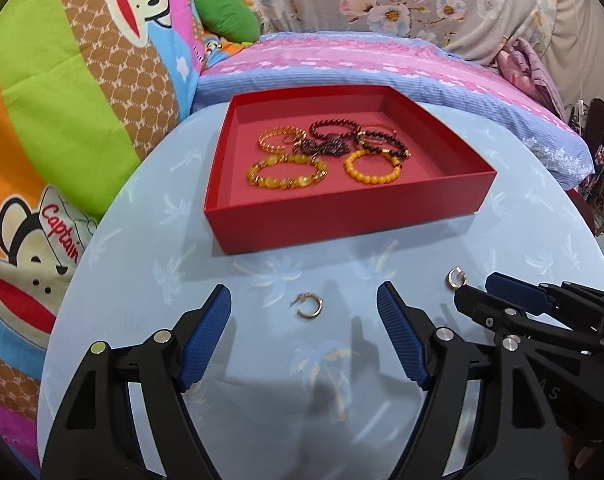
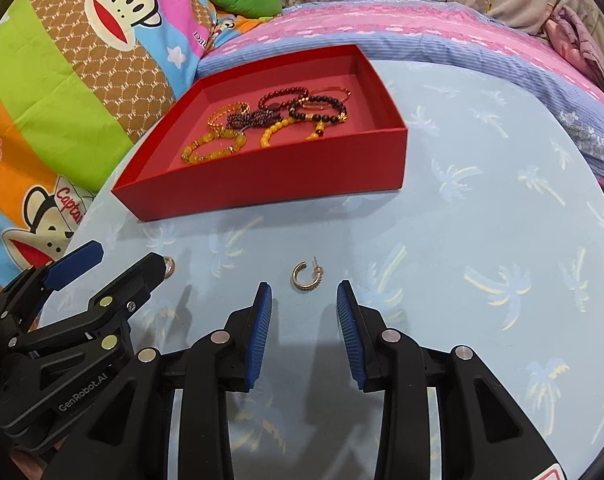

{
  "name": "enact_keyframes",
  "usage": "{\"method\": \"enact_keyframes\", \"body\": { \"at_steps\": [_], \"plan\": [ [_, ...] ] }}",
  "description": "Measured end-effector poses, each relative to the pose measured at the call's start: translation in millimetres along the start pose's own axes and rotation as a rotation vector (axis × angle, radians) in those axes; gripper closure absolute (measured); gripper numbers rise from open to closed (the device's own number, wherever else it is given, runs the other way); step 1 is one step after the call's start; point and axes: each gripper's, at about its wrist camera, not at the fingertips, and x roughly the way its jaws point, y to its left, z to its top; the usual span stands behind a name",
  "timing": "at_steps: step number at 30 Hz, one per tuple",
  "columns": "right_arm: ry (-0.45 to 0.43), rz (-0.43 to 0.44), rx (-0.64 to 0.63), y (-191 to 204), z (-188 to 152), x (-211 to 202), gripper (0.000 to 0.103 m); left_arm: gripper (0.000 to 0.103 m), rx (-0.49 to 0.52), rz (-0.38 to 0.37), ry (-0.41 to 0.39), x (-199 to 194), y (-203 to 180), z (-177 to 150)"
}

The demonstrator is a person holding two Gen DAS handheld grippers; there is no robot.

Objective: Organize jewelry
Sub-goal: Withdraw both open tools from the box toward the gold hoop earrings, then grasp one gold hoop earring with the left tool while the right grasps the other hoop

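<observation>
Gold hoop earrings lay apart on the pale blue table (image 1: 142, 280), two of them. One earring (image 1: 309, 305) sat just ahead of the left gripper (image 1: 303, 312), between its spread blue pads (image 1: 206, 336), untouched. The other earring (image 2: 305, 276) lay just beyond the tips of the right gripper (image 2: 304, 300), whose fingers were parted too, holding nothing. Farther back stood the red box (image 1: 341, 216), with beaded bracelets (image 1: 325, 152) heaped inside it. A cartoon-monkey quilt (image 1: 62, 100) lay past the table's left edge.
</observation>
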Motion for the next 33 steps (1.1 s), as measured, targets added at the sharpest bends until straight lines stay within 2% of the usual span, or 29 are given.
{"method": "enact_keyframes", "body": {
  "at_steps": [11, 15, 19, 21, 33],
  "plan": [
    [-0.019, -0.059, -0.056, 13, 2, 13, 0.069, 0.031, -0.045, -0.001, 0.033, 11, 16, -9],
    [-0.025, -0.09, -0.083, 16, 3, 15, 0.074, 0.031, -0.049, 0.002, 0.045, 16, 18, -10],
    [-0.027, -0.103, -0.077, 14, 3, 14, 0.085, 0.031, -0.045, 0.005, 0.049, 19, 18, -11],
    [-0.026, -0.098, -0.069, 11, 3, 14, 0.087, 0.032, -0.041, 0.013, 0.054, 22, 17, -10],
    [-0.02, -0.081, -0.049, 11, 3, 13, 0.087, 0.054, -0.023, 0.004, 0.069, 32, 11, -7]
  ]
}}
